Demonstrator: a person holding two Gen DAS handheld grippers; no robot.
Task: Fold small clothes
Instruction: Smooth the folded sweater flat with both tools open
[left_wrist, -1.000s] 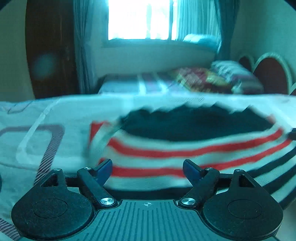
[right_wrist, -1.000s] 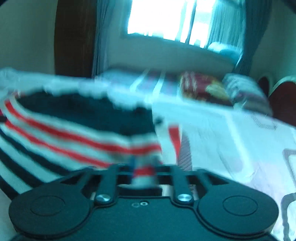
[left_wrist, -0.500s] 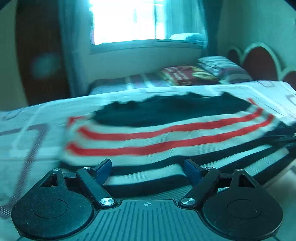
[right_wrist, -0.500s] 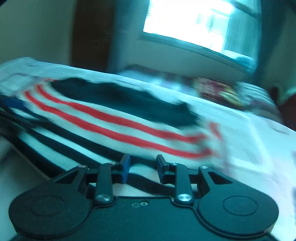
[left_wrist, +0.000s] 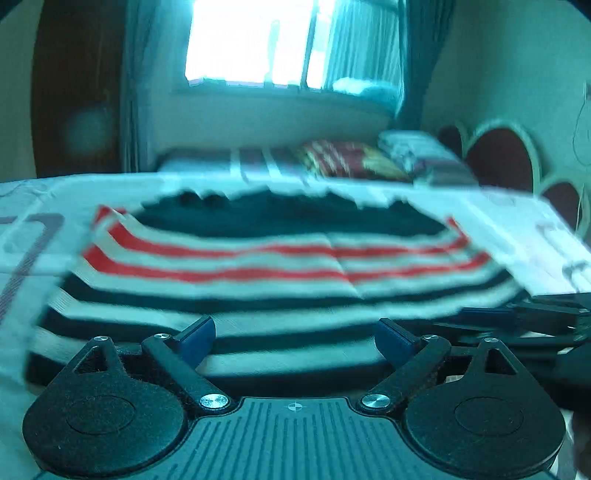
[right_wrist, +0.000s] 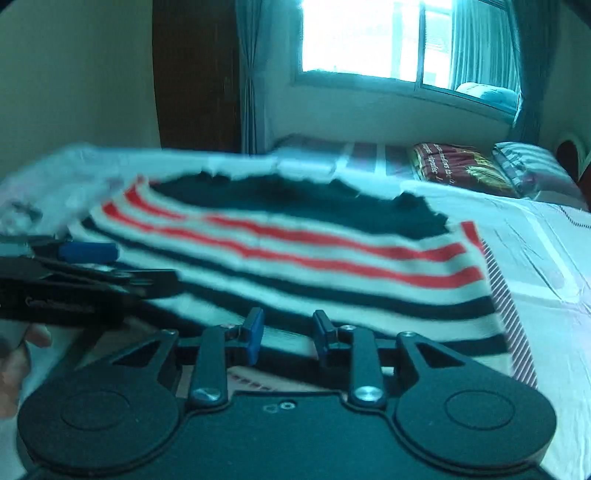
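Observation:
A small striped knit garment, white with red and dark bands and a dark top part, lies spread flat on the white bed sheet. It also shows in the right wrist view. My left gripper is open and empty at the garment's near hem. My right gripper is open, its blue pads a short way apart, also at the near hem with nothing between them. The right gripper shows at the right edge of the left wrist view; the left gripper shows at the left in the right wrist view.
The sheet stretches out to the right of the garment. Beyond lies a second bed with a red patterned pillow and a striped pillow. A headboard stands at right, a window and curtains behind.
The right gripper was shut on the garment's edge a second ago and has since opened and let it go. The garment has dropped flat on the sheet. The left gripper stayed open.

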